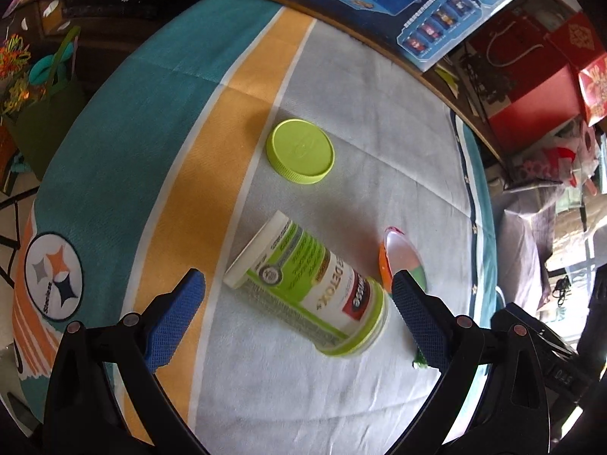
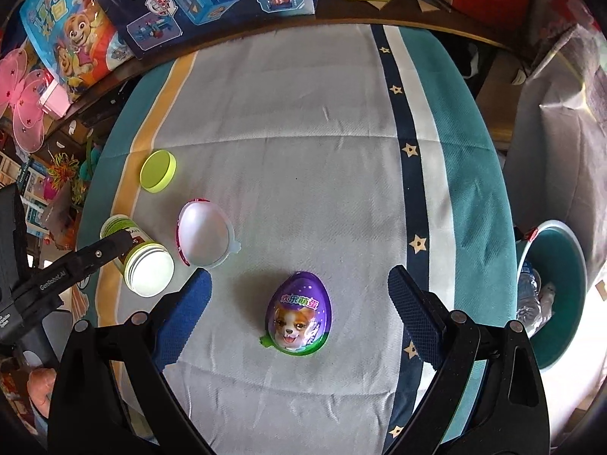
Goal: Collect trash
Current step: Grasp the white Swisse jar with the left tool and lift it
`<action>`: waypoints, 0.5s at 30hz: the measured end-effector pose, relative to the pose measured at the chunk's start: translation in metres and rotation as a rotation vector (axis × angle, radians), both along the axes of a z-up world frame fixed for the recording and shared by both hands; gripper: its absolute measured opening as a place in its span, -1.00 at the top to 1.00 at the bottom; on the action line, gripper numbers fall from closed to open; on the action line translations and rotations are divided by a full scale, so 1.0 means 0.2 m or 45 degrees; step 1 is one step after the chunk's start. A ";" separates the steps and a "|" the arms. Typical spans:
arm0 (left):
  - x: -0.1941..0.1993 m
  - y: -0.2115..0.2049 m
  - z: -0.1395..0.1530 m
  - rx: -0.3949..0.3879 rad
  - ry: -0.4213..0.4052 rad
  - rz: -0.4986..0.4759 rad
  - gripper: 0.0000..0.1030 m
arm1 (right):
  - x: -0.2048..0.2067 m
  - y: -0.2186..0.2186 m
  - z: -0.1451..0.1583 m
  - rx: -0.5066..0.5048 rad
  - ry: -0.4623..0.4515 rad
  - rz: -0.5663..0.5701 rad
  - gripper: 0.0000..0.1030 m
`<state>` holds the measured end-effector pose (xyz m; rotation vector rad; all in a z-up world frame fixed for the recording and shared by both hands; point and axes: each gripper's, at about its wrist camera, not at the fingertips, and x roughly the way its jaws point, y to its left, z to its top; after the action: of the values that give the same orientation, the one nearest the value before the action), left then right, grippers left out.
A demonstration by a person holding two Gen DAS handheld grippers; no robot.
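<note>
A green-and-white supplement bottle (image 1: 307, 286) lies on its side on the cloth, uncapped, between the open fingers of my left gripper (image 1: 297, 280); it also shows in the right wrist view (image 2: 138, 261). Its lime-green lid (image 1: 300, 150) lies flat farther ahead, also in the right wrist view (image 2: 158, 170). A white egg-shaped half shell (image 2: 205, 233) lies beside the bottle, partly seen in the left wrist view (image 1: 400, 254). A purple toy-egg package (image 2: 299, 313) with a puppy picture lies between the open fingers of my right gripper (image 2: 299, 278). Neither gripper holds anything.
A teal bin (image 2: 561, 284) with a plastic bottle and wrappers inside stands off the table's right edge. Toy boxes (image 2: 182, 0) line the far edge. A green bag (image 1: 45, 113) and red boxes (image 1: 531, 87) stand beyond the table.
</note>
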<state>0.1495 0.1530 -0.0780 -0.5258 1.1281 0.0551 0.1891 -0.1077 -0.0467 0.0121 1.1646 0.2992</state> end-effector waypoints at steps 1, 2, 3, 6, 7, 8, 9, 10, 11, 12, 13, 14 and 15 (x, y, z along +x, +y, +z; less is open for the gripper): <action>0.01 -0.01 -0.01 0.012 0.005 0.000 -0.92 | 0.01 0.01 0.00 0.005 0.010 -0.001 -0.75; 0.03 -0.02 -0.02 0.023 0.008 -0.003 -0.92 | 0.02 0.02 0.00 0.008 0.019 -0.002 -0.75; 0.04 -0.02 -0.04 0.036 0.013 -0.008 -0.92 | 0.03 0.03 -0.01 0.009 0.028 -0.002 -0.75; 0.05 -0.04 -0.08 0.073 0.023 -0.050 -0.92 | 0.06 0.07 -0.02 0.017 0.060 0.014 -0.75; 0.05 -0.04 -0.09 0.096 0.031 -0.061 -0.92 | 0.07 0.09 -0.02 0.024 0.073 0.023 -0.75; 0.04 -0.04 -0.10 0.120 0.035 -0.076 -0.92 | 0.08 0.12 -0.02 0.023 0.082 0.037 -0.75; 0.03 -0.03 -0.10 0.131 0.027 -0.093 -0.92 | 0.08 0.14 -0.02 0.022 0.086 0.049 -0.75; 0.02 -0.02 -0.10 0.157 0.031 -0.107 -0.92 | 0.09 0.17 -0.02 0.026 0.089 0.060 -0.75; 0.01 -0.01 -0.10 0.192 0.039 -0.122 -0.92 | 0.09 0.19 -0.02 0.030 0.089 0.068 -0.75; 0.00 0.00 -0.09 0.219 0.042 -0.135 -0.92 | 0.10 0.21 -0.01 0.031 0.089 0.079 -0.75; -0.02 0.02 -0.09 0.241 0.044 -0.142 -0.92 | 0.11 0.24 -0.01 0.032 0.090 0.090 -0.75; -0.03 0.04 -0.09 0.257 0.045 -0.148 -0.92 | 0.11 0.26 -0.01 0.033 0.094 0.100 -0.75; -0.05 0.05 -0.08 0.268 0.047 -0.153 -0.92 | 0.12 0.29 -0.02 0.033 0.098 0.112 -0.75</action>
<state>0.1392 0.1640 -0.0942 -0.2701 1.1723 0.0787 0.2127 -0.0503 -0.0499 -0.0048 1.2394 0.3943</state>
